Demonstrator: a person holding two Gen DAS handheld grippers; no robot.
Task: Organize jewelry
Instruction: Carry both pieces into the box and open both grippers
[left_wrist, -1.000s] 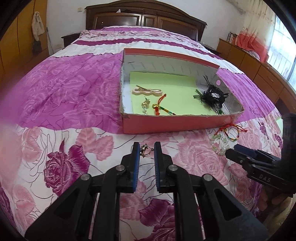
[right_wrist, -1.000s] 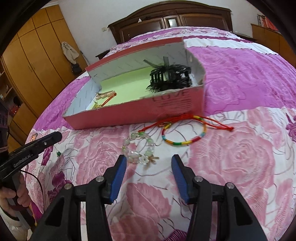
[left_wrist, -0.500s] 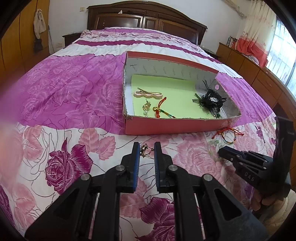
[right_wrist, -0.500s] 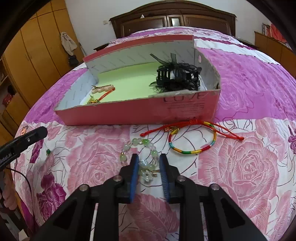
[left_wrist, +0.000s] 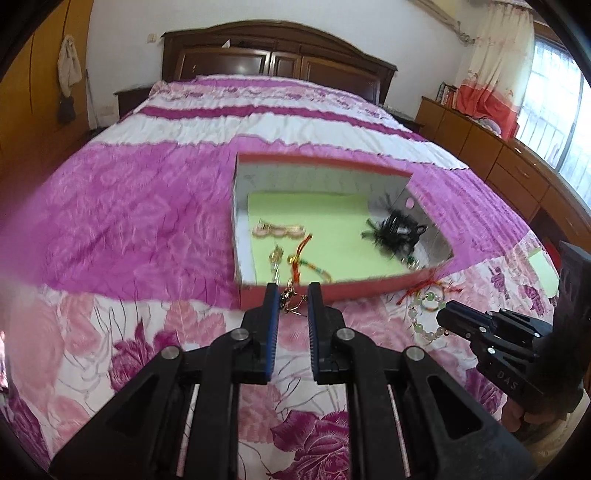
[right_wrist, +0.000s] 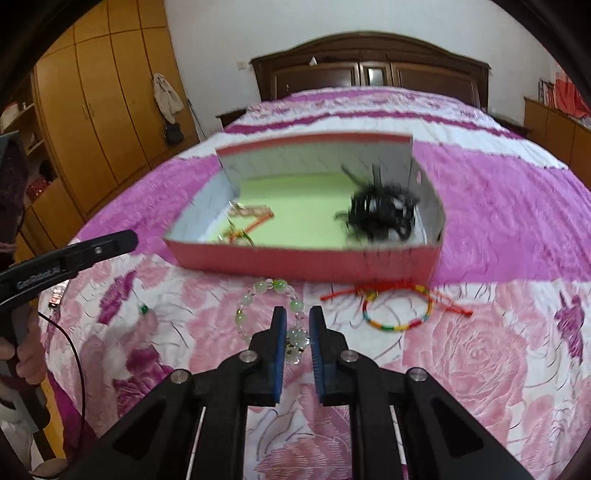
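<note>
Right hand-held gripper (right_wrist: 297, 326) newly clamped on bead bracelet (right_wrist: 271, 308), left hand-held gripper (left_wrist: 291, 301) pinching earring (left_wrist: 290, 298)

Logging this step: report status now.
Left gripper shut on gold earring. Right gripper shut on bead bracelet. Box ahead, path open.

Left gripper (left_wrist: 290, 295) is pinched shut on a small gold wire earring (left_wrist: 291, 300), hanging just in front of the red cardboard box with the green paper floor (left_wrist: 332, 290). Inside the box: a pinkish-gold hair clip (left_wrist: 279, 230), a red and green cord charm (left_wrist: 308, 260), and a black feathery hair claw (left_wrist: 397, 230). Over on the right, the right gripper (left_wrist: 445, 320) has the pale green bead bracelet (left_wrist: 424, 317) by its tip, above the pink rose bedspread (left_wrist: 129, 221).
</note>
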